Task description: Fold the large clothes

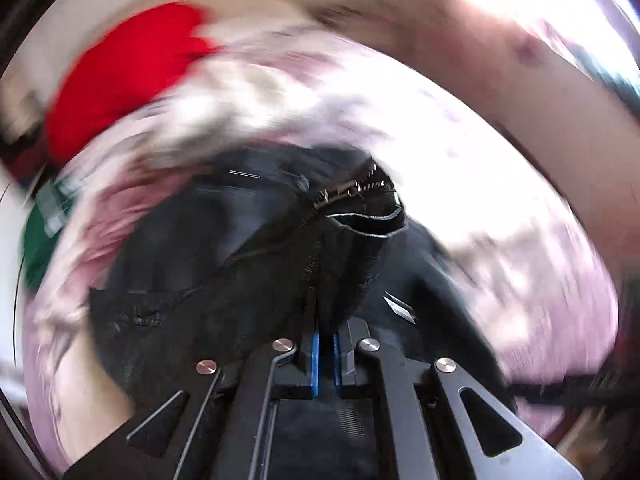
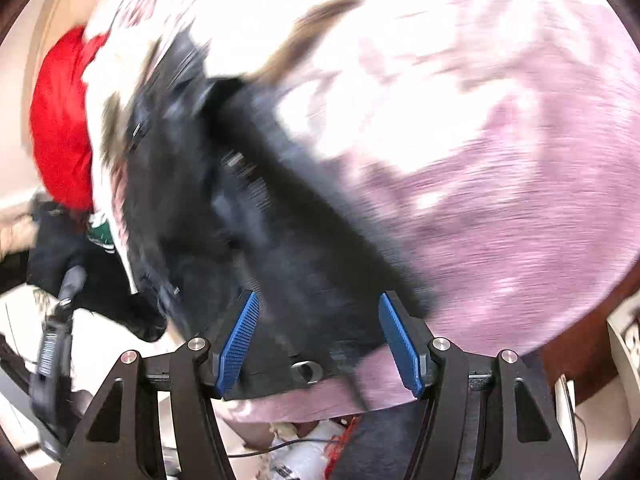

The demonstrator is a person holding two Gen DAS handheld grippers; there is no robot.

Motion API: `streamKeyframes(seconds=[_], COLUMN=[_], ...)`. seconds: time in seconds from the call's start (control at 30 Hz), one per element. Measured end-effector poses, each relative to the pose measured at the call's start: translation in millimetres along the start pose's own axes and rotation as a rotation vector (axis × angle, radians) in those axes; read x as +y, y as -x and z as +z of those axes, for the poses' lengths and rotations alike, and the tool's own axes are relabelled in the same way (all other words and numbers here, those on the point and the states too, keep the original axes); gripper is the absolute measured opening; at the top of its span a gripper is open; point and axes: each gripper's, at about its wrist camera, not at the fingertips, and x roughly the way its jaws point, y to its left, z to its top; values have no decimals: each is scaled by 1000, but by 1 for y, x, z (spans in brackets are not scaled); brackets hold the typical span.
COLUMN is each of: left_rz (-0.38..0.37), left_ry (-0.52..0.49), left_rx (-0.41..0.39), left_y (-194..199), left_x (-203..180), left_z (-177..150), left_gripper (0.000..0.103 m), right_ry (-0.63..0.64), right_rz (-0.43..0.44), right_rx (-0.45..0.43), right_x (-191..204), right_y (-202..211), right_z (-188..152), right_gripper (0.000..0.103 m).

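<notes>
Left gripper (image 1: 325, 354) clenched on a fold of the black zippered garment (image 1: 224, 264), which hangs over the pink-and-white bedspread (image 1: 500, 208). Right gripper (image 2: 320, 344) released, its blue pads (image 2: 239, 340) spread on either side of the same garment without pressing it. A red cloth (image 2: 60, 128) lies beyond.

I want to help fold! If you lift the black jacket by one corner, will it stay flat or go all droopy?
Probably droopy: the black jacket already hangs in folds from the shut left tool. Its metal zipper may swing. It looks thick, so perhaps a bit heavy.
</notes>
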Motion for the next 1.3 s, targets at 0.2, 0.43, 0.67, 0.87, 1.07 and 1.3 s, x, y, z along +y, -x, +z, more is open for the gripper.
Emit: streamKeyframes(seconds=[0.2, 0.43, 0.67, 0.87, 1.07, 1.3], left_rz=[-35, -129, -188, -3, 291, 301], left_ry=[-266, -134, 131, 357, 525, 512], left_rx=[162, 239, 283, 268, 262, 380], left_y=[-48, -22, 6, 5, -51, -139], left_x=[-89, -60, 16, 119, 233, 274], left_z=[-50, -54, -63, -52, -33, -31], left_gripper=[4, 9, 103, 103, 103, 103], right_ry=[-85, -9, 119, 195, 193, 184], right_rz=[-45, -58, 51, 32, -105, -146], right_rx=[-26, 4, 49, 99, 187, 220], right_x=[-56, -60, 6, 56, 59, 57], right_y=[23, 40, 20, -38, -91, -81], right_z=[6, 7, 21, 20, 15, 11], right_gripper=[65, 65, 66, 66, 64, 50])
